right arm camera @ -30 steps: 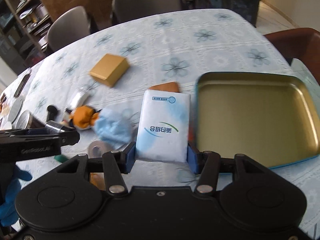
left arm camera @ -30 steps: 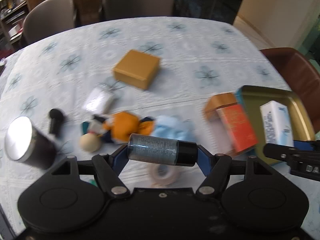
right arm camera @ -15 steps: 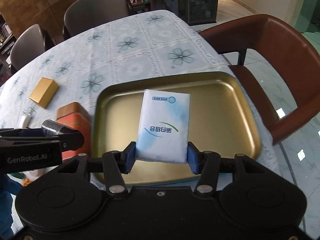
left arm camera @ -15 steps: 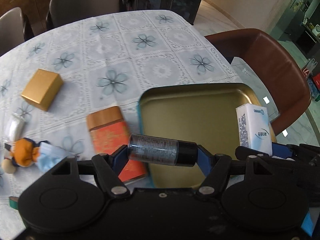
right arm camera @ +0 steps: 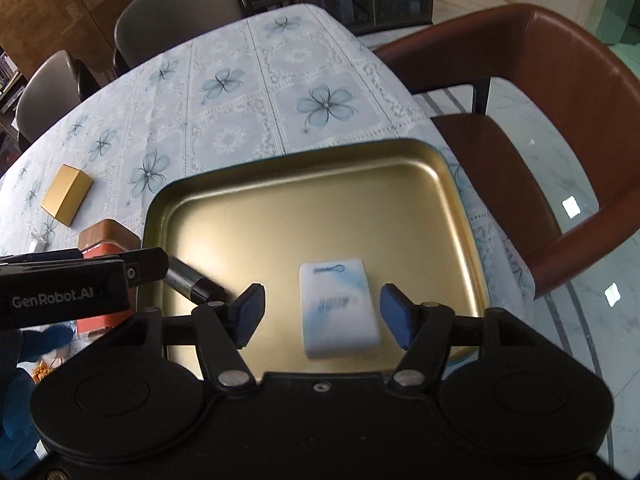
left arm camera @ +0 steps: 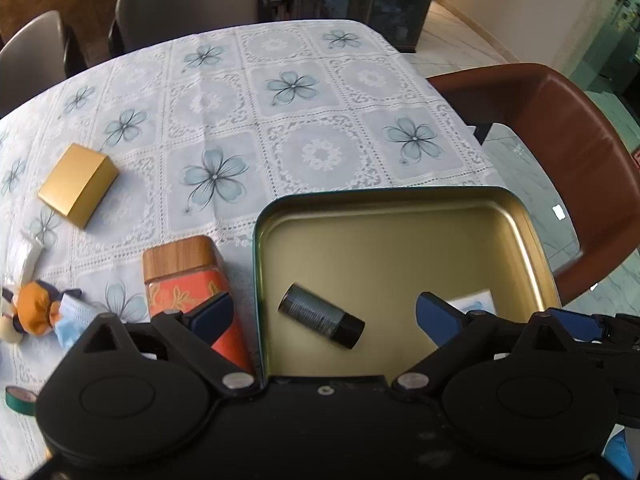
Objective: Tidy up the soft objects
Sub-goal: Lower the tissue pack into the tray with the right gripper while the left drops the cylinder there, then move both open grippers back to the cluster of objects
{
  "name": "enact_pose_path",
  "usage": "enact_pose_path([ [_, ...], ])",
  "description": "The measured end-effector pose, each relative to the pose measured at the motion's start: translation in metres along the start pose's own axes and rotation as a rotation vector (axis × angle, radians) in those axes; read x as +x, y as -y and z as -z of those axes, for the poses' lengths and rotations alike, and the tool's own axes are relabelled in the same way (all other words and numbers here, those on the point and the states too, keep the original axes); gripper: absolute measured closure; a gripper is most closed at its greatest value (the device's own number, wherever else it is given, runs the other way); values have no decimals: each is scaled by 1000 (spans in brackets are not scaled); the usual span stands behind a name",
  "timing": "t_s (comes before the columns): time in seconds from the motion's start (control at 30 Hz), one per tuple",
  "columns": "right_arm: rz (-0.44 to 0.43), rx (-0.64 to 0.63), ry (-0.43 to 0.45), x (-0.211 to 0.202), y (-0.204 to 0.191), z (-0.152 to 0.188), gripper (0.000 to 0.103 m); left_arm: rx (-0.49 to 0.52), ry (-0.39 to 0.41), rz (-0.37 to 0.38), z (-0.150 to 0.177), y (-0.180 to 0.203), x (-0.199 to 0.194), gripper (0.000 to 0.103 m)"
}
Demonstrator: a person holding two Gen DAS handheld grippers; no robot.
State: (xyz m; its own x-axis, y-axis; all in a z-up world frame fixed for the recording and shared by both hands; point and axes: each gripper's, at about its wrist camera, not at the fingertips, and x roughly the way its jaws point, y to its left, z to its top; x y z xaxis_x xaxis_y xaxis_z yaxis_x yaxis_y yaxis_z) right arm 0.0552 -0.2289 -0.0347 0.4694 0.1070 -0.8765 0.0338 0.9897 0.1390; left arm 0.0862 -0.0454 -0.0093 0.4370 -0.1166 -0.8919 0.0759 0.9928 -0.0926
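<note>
Tray, gold metal with a teal outer edge, on the bench under a flowered lace cloth, beside a brown chair.

Contents: one dark bottle, lying on its side near the tray's left wall; one white tissue pack, flat on the tray floor toward the right.

Left tool: released, jaws just opened wide, bottle below and between them, untouched. Right tool: released, jaws just opened, pads clear of the pack on both sides.

Outside the tray: red tin with wood-look lid, touching or just beside the tray's left wall; gold box; plush doll with a blue face mask against it; green tape roll at the bench edge.

Risks, judged: bottle is round and may roll across the smooth tray floor if nudged on withdrawal; the two tools sit close together over the tray and could knock each other; bottle is hard, so its place among soft items looks doubtful.

View differences: left wrist shows doll, mask, tape and the whole bottle, but only a corner of the pack. Right wrist shows the full pack and the left tool's side; bottle half hidden.
</note>
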Motion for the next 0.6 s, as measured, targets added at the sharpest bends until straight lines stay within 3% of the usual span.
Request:
enact_pose_path([
  [0.17,12,-3,10,1,2,2,42,-15,35,-20,5,-4,-7,4],
  [0.37,28,-18,81,-7,-3,2,42,-24,109,-16,11,-10,-24,1],
  [0.6,35,43,128,-13,-15,9,42,-22,154,3,22,-24,-43,1],
])
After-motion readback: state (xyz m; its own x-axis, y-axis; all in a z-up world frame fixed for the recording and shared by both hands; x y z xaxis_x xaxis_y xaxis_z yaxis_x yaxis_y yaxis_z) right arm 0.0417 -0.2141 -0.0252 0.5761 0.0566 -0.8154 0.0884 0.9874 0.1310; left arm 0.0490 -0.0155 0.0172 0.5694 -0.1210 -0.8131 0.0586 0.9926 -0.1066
